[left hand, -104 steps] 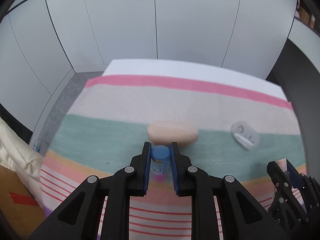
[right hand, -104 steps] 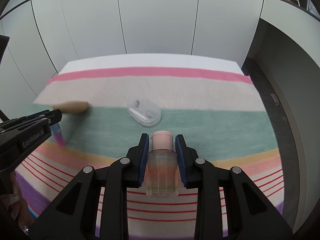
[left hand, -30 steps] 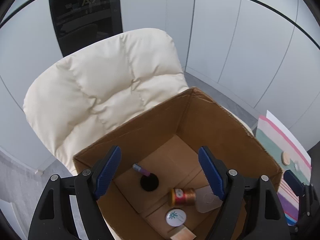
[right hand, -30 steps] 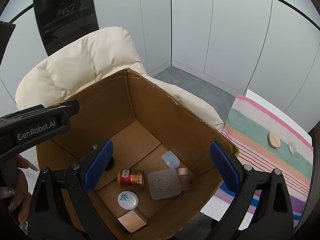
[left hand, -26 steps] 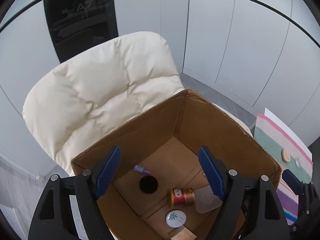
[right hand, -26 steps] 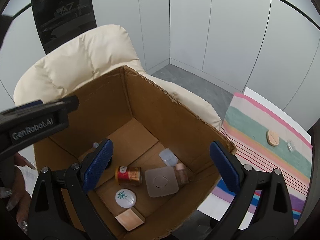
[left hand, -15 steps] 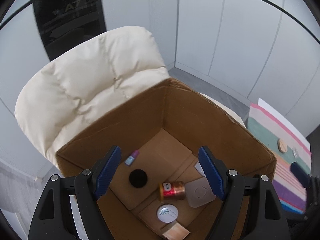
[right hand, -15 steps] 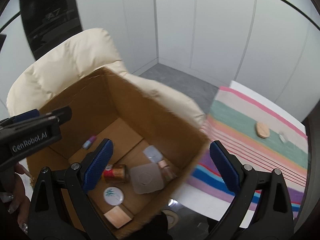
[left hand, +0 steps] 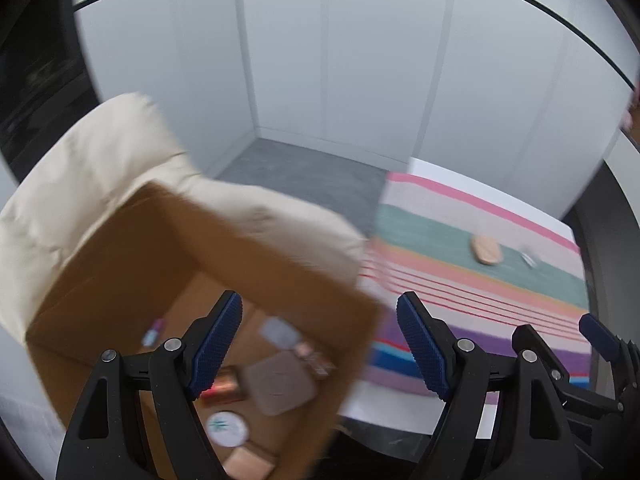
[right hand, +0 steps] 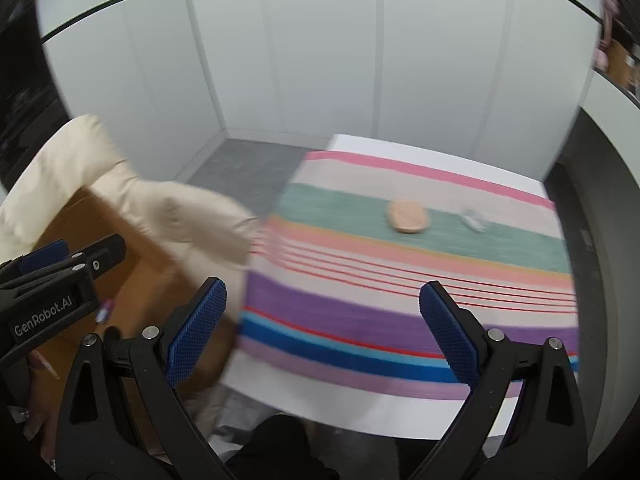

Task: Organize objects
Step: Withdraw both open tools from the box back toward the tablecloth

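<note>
**Both claws spread and empty, between box and tabletop**

White wall panels and grey floor behind everything; both views are motion-blurred.

Left claw (left hand: pixel 319 346): jaws wide apart, nothing between them. It is tilted down over the near right corner of the cardboard box (left hand: pixel 120 248), which sits on a cream padded chair (left hand: pixel 80 168). Left pad is over the box interior, right pad over the striped cloth (left hand: pixel 480 280) on the tabletop (left hand: pixel 436 168).

Inside the box, below and left of that claw:
- small tube (left hand: pixel 153 331) off the left pad
- copper can (left hand: pixel 222 386) and grey square piece (left hand: pixel 280 384) between the fingers
- pale rounded piece (left hand: pixel 280 331) and a small pinkish bottle (left hand: pixel 312 356), both smeared
- white round lid (left hand: pixel 226 429), tan block (left hand: pixel 248 465) at the bottom edge, partly cut off

Right claw (right hand: pixel 322 332): also fully spread, empty, aimed at the cloth. Well ahead of it on the green stripe lie a peach oval object (right hand: pixel 408 216) and, just right of that, a small clear item (right hand: pixel 472 220) too blurred to identify. The left claw body crosses this view's left edge, with fingernails (right hand: pixel 40 360) of the person's hand below it; the hand itself is mostly cut off. Box contents are nearly all hidden from this view.
</note>
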Demonstrator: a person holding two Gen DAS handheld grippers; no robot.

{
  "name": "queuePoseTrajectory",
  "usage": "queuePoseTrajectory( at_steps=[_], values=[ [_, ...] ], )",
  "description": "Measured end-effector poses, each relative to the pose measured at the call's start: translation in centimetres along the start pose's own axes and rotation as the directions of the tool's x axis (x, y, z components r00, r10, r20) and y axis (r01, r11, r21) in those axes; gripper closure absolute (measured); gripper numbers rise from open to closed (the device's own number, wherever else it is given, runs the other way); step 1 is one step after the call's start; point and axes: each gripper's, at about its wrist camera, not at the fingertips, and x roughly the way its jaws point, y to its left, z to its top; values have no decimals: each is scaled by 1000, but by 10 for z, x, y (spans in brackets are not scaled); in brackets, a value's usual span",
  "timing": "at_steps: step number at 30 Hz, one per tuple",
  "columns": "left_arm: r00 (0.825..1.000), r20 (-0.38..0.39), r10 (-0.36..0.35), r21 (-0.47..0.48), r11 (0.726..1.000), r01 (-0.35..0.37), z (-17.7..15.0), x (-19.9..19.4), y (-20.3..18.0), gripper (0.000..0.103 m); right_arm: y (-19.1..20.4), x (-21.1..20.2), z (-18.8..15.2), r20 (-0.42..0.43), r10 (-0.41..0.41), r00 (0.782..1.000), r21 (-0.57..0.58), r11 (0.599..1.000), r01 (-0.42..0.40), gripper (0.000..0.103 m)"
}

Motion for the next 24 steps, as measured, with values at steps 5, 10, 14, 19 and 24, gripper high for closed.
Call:
queuePoseTrajectory(
  at_steps=[5, 10, 14, 19, 24],
  values=[
    [999, -13, -53, 96, 994, 54, 1, 9, -68, 22, -64, -5, -7, -4, -70, 998, 76, 995, 70, 4],
    [995, -27, -93, 162, 982, 96, -4, 16, -117, 22, -124, -6, -16, -23, -121, 992, 149, 981, 123, 4],
    [993, -48, -109, 197, 974, 116, -7, 24, -148, 22, -162, -8, -24, -37, -144, 989, 195, 970, 148, 4],
    [992, -63, -106, 243, 963, 118, -13, 39, -177, 22, -195, -1, -32, -61, -157, 986, 225, 960, 167, 4],
    [993, -81, -90, 290, 951, 109, -21, 68, -201, 22, -214, 21, -37, -78, -166, 983, 223, 958, 179, 4]
  ],
)
